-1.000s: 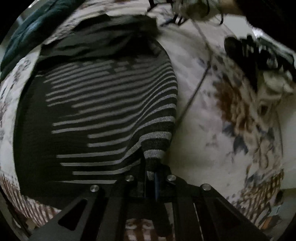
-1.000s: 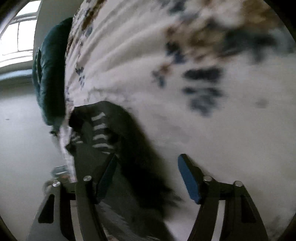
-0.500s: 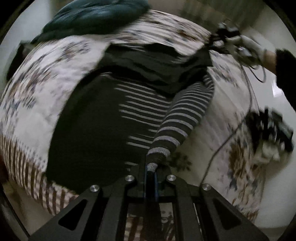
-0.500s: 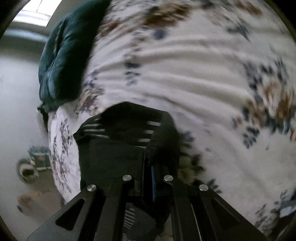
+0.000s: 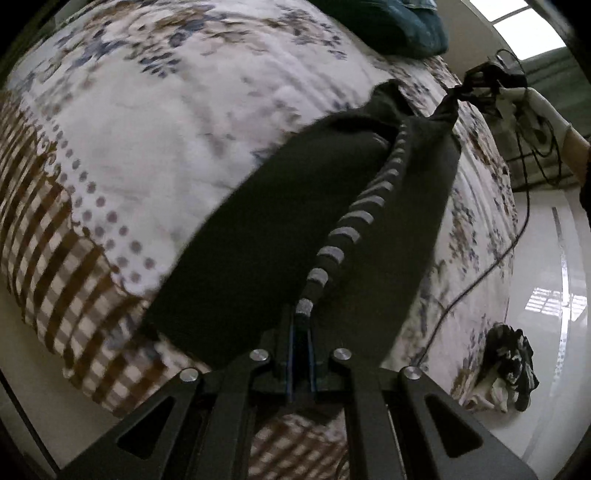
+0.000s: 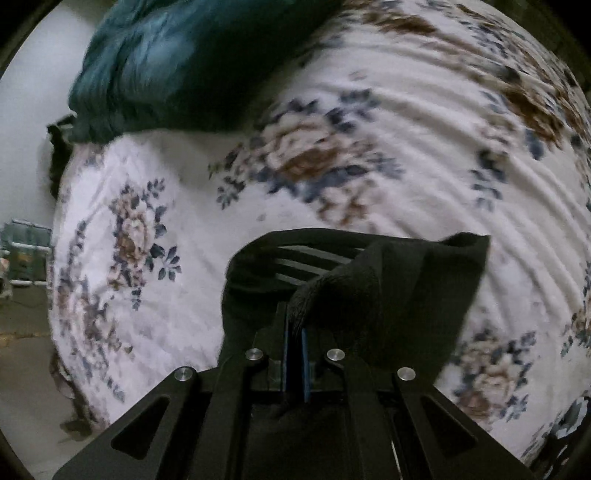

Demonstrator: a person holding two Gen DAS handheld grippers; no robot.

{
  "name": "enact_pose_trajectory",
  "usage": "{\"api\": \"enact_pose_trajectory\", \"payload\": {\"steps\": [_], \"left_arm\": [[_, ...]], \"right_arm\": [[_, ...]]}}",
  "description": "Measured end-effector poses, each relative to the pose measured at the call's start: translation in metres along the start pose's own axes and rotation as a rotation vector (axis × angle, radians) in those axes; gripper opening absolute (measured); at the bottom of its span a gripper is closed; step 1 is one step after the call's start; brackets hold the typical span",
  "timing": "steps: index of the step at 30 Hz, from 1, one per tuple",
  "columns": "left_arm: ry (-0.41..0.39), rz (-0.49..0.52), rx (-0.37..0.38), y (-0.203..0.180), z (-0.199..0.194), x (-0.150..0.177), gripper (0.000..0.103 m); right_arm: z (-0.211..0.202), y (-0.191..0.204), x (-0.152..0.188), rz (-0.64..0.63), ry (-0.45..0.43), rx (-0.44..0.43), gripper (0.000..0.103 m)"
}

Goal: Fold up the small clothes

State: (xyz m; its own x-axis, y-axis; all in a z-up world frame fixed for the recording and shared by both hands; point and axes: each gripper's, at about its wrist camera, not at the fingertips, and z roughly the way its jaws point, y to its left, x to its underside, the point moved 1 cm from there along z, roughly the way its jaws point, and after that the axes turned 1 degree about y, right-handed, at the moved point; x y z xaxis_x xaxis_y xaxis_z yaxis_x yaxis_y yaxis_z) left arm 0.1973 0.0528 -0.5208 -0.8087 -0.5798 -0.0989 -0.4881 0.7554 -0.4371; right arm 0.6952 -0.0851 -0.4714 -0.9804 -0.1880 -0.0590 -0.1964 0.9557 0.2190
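Now, garment: black sweater point(image 5: 258, 229) with grey stripes, lifted over the floral bedspread point(image 5: 166, 122).
Long axis: stretched from the near bedspread edge toward the teal pillow point(image 5: 399, 26).
Left gripper point(image 5: 301, 332): clenched on the striped sleeve cuff point(image 5: 306, 306).
Right gripper point(image 6: 294, 332): pinching a black fold of the sweater.
Elsewhere: crumpled clothes point(image 5: 509, 362) at the bedspread's right edge.
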Motion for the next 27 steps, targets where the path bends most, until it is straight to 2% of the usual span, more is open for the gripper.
{"api": "enact_pose_trajectory", "payload": {"steps": [5, 10, 14, 16, 18, 19, 20, 22, 24, 27], "left_arm": [[0.030, -0.065, 0.032, 0.043, 0.008, -0.013, 0.003], [0.057, -0.054, 0.036, 0.061, 0.019, -0.026, 0.003], [0.086, -0.033, 0.027, 0.075, 0.029, -0.034, 0.003], [0.118, -0.024, 0.031, 0.084, 0.040, -0.036, 0.005], [0.168, -0.024, 0.042, 0.092, 0.050, -0.040, 0.011], [0.196, -0.039, 0.059, 0.096, 0.052, -0.042, 0.026], [0.223, -0.049, 0.060, 0.099, 0.053, -0.044, 0.050], [0.226, -0.050, 0.104, 0.101, 0.045, -0.047, 0.068], [0.204, -0.043, 0.126, 0.100, 0.036, -0.049, 0.070], [0.233, 0.000, 0.095, 0.089, 0.041, -0.054, 0.070]], "right_arm": [[0.043, 0.040, -0.010, -0.007, 0.016, 0.076, 0.005], [0.077, 0.069, -0.019, -0.001, 0.032, 0.135, 0.005], [0.099, 0.077, -0.022, 0.010, 0.050, 0.170, 0.006], [0.106, 0.075, -0.019, 0.030, 0.075, 0.146, 0.012], [0.106, 0.072, -0.010, 0.038, 0.110, 0.096, 0.041], [0.101, 0.071, 0.000, 0.029, 0.120, 0.063, 0.047], [0.095, 0.070, 0.010, 0.016, 0.120, 0.036, 0.055], [0.076, 0.066, 0.043, -0.031, 0.115, 0.007, 0.062], [0.054, 0.055, 0.092, -0.066, 0.094, 0.014, 0.068], [0.040, 0.029, 0.190, -0.049, 0.111, 0.036, 0.068]]}}
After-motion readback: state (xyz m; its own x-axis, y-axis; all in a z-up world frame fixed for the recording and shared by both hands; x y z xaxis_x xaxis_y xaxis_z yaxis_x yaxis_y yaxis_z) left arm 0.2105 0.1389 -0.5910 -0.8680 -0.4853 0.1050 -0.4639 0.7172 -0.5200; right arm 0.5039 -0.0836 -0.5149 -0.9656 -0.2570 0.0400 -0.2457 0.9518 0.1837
